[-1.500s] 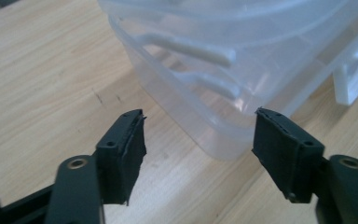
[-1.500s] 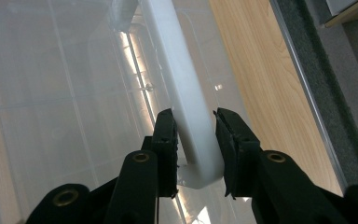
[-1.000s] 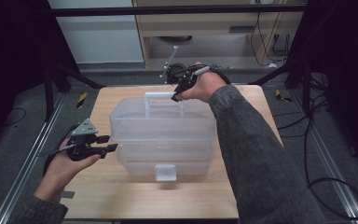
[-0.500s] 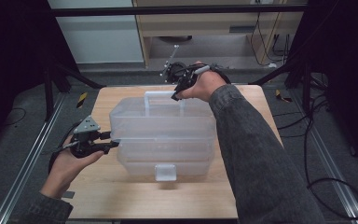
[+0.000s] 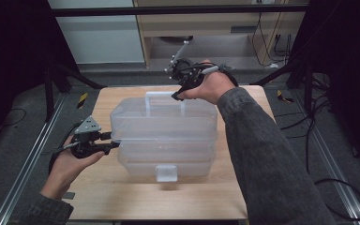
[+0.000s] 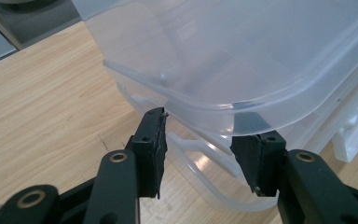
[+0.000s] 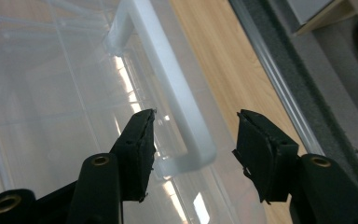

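right gripper (image 5: 177, 95): your fingers have just spread, handle (image 7: 177, 100) between them, released | left gripper (image 5: 114, 145): fingers apart at box (image 5: 164, 129) rim, unclenched | box now free

Lab, aluminium rails (image 5: 23, 176), trailing cables (image 5: 309, 140)

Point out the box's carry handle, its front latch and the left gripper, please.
carry handle (image 7: 177, 100): right gripper view, on the middle of the white bar.
front latch (image 5: 166, 172): high view, on the middle of the tab on the box's near side.
left gripper (image 6: 200, 147): left gripper view, midway between its fingertips.
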`<state>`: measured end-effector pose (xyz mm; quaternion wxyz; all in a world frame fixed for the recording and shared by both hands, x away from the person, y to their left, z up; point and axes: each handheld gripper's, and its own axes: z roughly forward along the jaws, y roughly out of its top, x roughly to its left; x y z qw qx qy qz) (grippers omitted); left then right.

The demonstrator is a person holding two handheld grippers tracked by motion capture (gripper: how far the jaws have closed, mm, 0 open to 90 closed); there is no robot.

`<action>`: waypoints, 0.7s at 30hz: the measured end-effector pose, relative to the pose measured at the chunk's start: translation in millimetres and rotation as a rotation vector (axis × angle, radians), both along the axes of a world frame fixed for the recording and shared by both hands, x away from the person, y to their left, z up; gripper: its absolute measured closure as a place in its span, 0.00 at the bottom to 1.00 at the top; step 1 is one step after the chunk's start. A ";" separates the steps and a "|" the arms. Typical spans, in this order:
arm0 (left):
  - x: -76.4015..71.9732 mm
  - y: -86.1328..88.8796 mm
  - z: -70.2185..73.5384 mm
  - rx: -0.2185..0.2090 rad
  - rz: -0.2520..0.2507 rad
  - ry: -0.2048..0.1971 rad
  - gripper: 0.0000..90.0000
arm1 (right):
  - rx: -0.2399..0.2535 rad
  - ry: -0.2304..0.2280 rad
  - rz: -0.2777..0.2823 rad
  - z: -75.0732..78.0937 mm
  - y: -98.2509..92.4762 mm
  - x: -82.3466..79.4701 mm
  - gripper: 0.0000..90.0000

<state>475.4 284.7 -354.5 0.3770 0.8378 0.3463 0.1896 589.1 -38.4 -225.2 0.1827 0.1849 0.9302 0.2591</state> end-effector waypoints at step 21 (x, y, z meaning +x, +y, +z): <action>-0.4 -2.4 12.2 0.023 0.007 -0.017 0.61 | 0.114 -0.133 -0.297 3.0 -118.2 -62.6 0.81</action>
